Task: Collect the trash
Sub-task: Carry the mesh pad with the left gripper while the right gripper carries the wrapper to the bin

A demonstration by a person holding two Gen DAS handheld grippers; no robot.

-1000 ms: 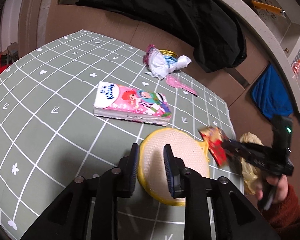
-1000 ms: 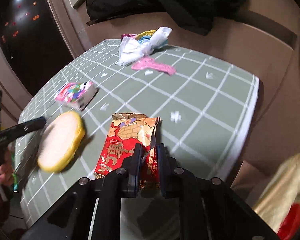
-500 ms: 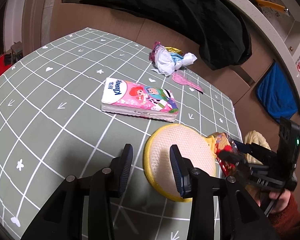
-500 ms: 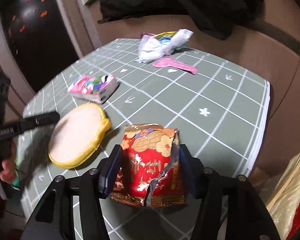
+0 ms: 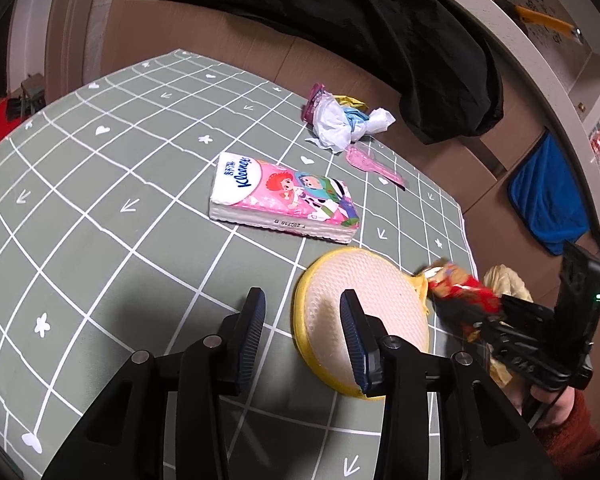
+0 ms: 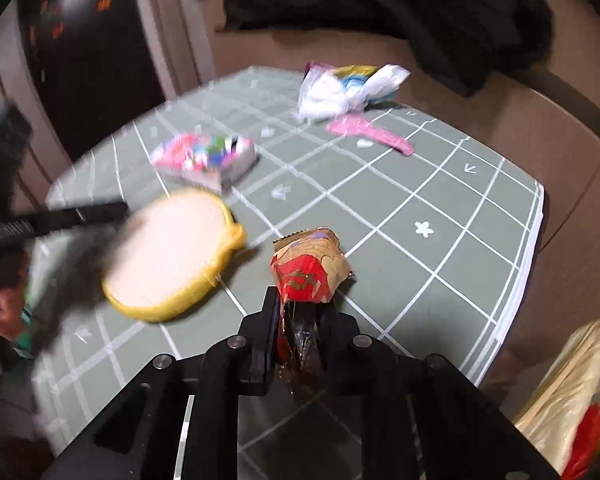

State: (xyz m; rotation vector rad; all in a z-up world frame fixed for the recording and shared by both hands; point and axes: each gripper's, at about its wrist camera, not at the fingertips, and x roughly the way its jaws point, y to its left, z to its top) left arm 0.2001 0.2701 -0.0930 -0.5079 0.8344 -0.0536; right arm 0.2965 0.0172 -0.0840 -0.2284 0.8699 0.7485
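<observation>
- Since half a second ago the right gripper (image 6: 298,312) has closed up: its fingers, then spread wide either side of the red peanut wrapper (image 6: 309,272), are now pinched on it, and the packet stands crumpled and upright out of the tips. The left gripper (image 5: 302,322) has eased its fingers wider apart.
- Nearest the left wrist camera, those blue-padded fingers (image 5: 251,332) stand wide with nothing between them; the right-hand finger overlaps the round yellow-rimmed sponge pad (image 5: 364,308), but whether it touches I cannot tell.
- At about three o'clock from that pad, the right gripper (image 5: 472,316) shows from the side with the red wrapper (image 5: 458,286) nipped in its tips, over the table's edge.
- Just past the table edge, at four o'clock in the right wrist view, a yellowish plastic bag (image 6: 572,396) sits low with something red inside.
- Further in, at twelve o'clock from the pad, a pink Kleenex tissue pack (image 5: 284,200) lies flat on the green grid tablecloth (image 5: 100,208), just apart from the pad.
- Beyond it, toward one o'clock, a pink strip of wrapper (image 5: 370,162) lies flat, and just behind that a wad of white, blue and yellow rubbish (image 5: 342,120) near the far edge.
- Farthest off, a black coat (image 5: 360,28) is draped over the brown seat back, and a blue cloth (image 5: 548,196) hangs at two o'clock.
</observation>
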